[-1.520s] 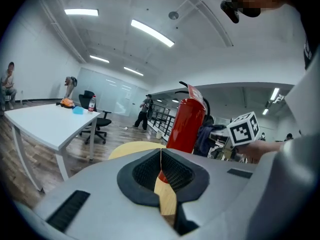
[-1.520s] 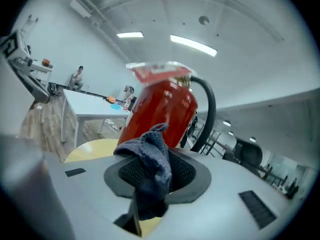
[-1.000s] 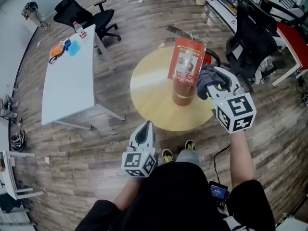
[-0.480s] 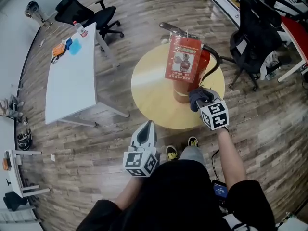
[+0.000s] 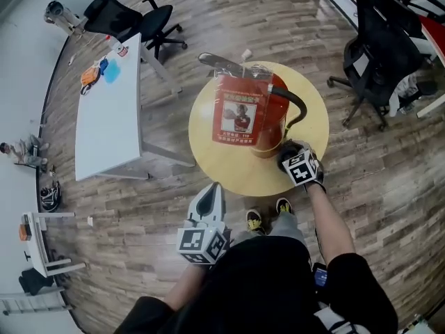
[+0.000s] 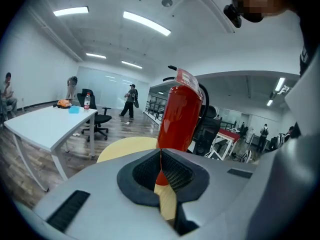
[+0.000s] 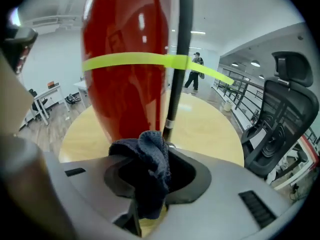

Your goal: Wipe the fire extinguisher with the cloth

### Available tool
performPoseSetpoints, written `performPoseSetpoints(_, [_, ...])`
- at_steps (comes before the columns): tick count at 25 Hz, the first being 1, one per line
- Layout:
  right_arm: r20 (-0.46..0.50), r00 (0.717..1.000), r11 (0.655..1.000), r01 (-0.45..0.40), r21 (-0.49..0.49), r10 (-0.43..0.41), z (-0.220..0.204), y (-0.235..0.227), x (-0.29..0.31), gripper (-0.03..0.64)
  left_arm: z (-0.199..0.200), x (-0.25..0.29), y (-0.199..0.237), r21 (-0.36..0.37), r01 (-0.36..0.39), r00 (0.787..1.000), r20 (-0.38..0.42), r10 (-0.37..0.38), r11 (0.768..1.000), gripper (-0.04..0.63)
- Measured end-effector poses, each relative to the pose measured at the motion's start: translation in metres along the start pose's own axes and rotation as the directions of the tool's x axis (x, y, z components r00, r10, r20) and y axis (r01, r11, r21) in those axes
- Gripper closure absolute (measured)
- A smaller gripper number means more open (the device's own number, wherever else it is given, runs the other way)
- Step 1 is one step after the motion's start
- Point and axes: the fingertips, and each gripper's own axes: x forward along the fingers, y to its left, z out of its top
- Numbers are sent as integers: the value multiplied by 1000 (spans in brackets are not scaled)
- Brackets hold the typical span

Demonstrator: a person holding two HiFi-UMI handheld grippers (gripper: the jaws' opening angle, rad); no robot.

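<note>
The right tongs are clamped on the dark blue cloth, which bunches up between the jaws and spills over their front. The wad sits just beside the foot of the red fire extinguisher, next to the black hose. Whether the cloth actually presses on the metal I cannot tell. The left tongs are closed on nothing, their tips meeting in a thin line and aimed at the extinguisher from well back.

In the head view, the right tongs have dropped over the last second. They were level with the upper body at about 3 o'clock, and are now low by the base at about 4 o'clock. This reads as one downward stroke along the hose side, now at its bottom. The left tongs have hardly moved and hover off the counter's edge at about 6 o'clock.

The extinguisher stands upright near the middle of the round yellow counter. Its tag, in a clear sleeve, hangs on the side facing 9 o'clock.

My reading is that only the 3-to-4 o'clock strip has been covered so far. The tag side, the far side at 12 o'clock and the top fittings look yet to be done. The cloth probably has to lift and come round for a new pass. With the left tongs idle nothing steadies the cylinder, so a hard sideways push could rock it.
</note>
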Motion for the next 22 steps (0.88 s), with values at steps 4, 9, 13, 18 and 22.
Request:
performPoseSetpoints(4, [88, 996, 999, 29, -35, -26, 31, -38, 2, 499, 2, 17, -17, 2, -14, 1000, -6, 14, 1000, 572])
performPoseSetpoints(9, [196, 980, 951, 47, -306, 15, 74, -41, -37, 499, 0, 34, -30, -10, -23, 1000, 2, 23, 1000, 572])
performPoseSetpoints(13, [342, 938, 907, 102, -408, 48, 121, -42, -104, 502, 6, 44, -46, -6, -7, 1000, 27, 7, 1000, 572])
performPoseSetpoints(18, [495, 868, 846, 229, -482, 47, 198, -44, -217, 502, 17, 56, -63, 6, 22, 997, 70, -22, 1000, 572])
performPoseSetpoints(22, [565, 825, 705, 382, -597, 31, 240, -39, -269, 503, 17, 65, -74, -15, 37, 995, 90, -36, 999, 572])
